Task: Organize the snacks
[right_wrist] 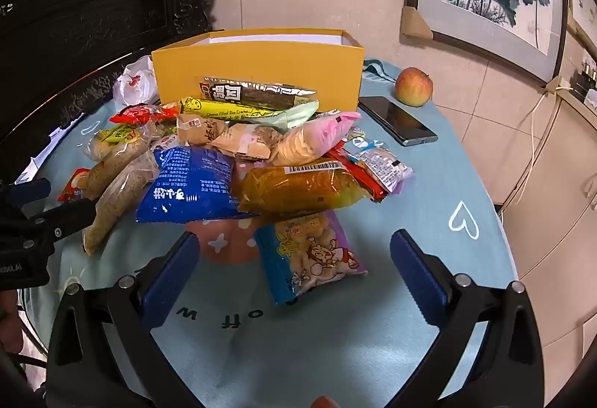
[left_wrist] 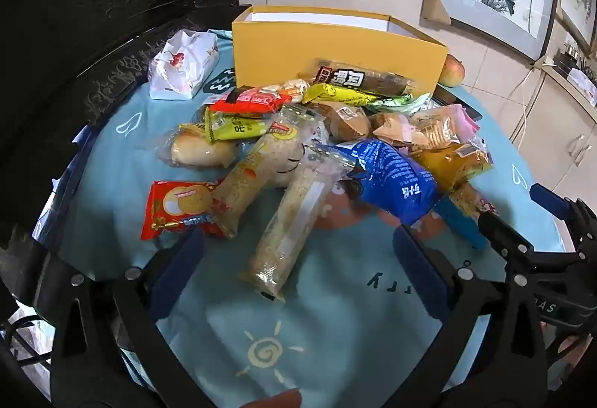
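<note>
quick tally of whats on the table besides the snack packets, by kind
yellow box: 1
apple: 1
phone: 1
white plastic bag: 1
total: 4

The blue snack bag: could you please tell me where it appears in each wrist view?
Left wrist view: the blue snack bag lies right of centre, at the pile's near edge.
Right wrist view: it lies left of centre, beside the amber packet.
Shared landmark: the yellow box behind the pile.
</note>
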`<action>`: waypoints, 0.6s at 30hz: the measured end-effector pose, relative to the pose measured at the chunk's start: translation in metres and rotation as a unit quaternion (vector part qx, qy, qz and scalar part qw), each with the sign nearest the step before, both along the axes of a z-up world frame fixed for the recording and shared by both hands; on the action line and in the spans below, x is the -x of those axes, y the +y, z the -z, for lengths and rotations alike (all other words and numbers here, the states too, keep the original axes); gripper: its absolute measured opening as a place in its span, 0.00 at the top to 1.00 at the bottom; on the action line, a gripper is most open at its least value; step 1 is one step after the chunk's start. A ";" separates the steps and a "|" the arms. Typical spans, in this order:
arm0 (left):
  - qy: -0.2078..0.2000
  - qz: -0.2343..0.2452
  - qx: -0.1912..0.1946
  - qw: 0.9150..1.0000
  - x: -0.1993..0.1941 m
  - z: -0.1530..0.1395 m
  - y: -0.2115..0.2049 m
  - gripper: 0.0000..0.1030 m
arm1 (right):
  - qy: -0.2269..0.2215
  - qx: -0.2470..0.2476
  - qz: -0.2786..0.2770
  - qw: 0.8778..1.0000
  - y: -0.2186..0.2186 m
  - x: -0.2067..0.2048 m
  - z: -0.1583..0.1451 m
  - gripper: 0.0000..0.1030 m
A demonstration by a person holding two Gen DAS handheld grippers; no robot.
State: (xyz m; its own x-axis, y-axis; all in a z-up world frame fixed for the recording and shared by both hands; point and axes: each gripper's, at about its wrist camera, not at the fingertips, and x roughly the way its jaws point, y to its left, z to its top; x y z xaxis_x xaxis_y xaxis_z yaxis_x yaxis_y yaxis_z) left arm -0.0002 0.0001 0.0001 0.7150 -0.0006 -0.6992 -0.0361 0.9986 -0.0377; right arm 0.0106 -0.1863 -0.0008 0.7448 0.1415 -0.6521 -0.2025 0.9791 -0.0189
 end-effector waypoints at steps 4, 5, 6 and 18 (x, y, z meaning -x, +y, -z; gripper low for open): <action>0.003 0.000 -0.001 1.000 0.000 0.000 0.001 0.02 | 0.003 -0.003 0.001 1.000 -0.001 0.000 0.000 0.01; 0.004 -0.001 -0.001 1.000 -0.002 -0.001 0.000 0.02 | 0.003 -0.003 0.001 1.000 -0.001 0.000 0.000 0.01; 0.005 -0.001 -0.002 1.000 -0.002 -0.001 -0.001 0.02 | 0.003 -0.002 0.001 1.000 -0.001 0.000 -0.001 0.01; 0.007 -0.001 -0.003 1.000 -0.002 -0.001 0.001 0.02 | 0.003 -0.003 0.001 1.000 -0.002 -0.001 -0.001 0.01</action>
